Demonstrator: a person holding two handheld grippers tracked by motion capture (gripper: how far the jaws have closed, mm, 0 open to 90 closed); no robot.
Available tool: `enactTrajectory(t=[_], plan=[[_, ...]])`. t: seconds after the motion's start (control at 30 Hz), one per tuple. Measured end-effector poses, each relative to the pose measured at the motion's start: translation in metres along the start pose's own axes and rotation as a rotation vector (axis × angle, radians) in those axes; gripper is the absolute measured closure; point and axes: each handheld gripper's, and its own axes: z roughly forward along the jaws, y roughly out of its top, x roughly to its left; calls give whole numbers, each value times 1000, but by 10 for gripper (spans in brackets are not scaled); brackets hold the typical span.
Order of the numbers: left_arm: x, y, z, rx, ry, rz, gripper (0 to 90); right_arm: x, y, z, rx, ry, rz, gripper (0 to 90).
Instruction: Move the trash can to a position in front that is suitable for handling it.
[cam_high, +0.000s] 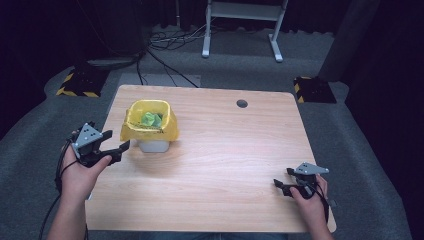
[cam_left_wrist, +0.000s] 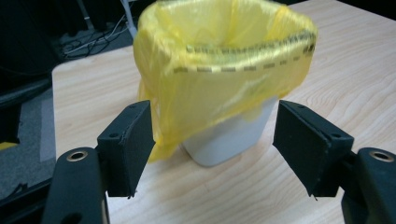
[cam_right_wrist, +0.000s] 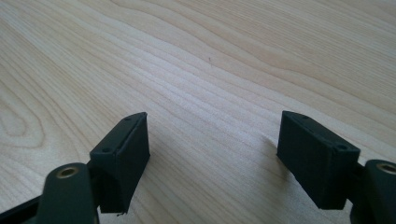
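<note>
— At the table's left edge, what's the left gripper (cam_high: 116, 141) doing?
— Jaws spread wide, empty, pointed at the small white bin (cam_high: 153, 145) with the yellow bag (cam_high: 149, 121), just beside it. The forearm comes up from below.
— And the right gripper (cam_high: 283, 178)?
— Low near the front right corner, jaws apart over bare table (cam_high: 225, 150), well away from the bin.

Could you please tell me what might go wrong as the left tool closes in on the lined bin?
1. The left tool, open, faces the loose yellow bag; it might pinch only plastic and pull the liner off the small white bin.
2. The bin looks light and stands near the table's left edge; a nudge could tip it.
</note>
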Motion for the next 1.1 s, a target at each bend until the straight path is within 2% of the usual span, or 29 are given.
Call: enactTrajectory(t=[0.13, 0.27, 0.3, 0.47, 0.9, 1.1], plan=[[4, 11, 2, -10, 9, 10, 295, 0, 0, 0, 0, 0, 0, 251], [9, 22, 7, -22, 0, -7, 307, 0, 0, 0, 0, 0, 0, 251], [11, 24, 8, -24, 3, 0, 307, 0, 0, 0, 0, 0, 0, 251], [16, 33, 20, -7, 4, 9, 320, 0, 0, 0, 0, 0, 0, 251], [17, 39, 60, 20, -19, 6, 319, 0, 0, 0, 0, 0, -1, 251], [19, 38, 69, 29, -36, -13, 339, 0, 0, 0, 0, 0, -1, 251]])
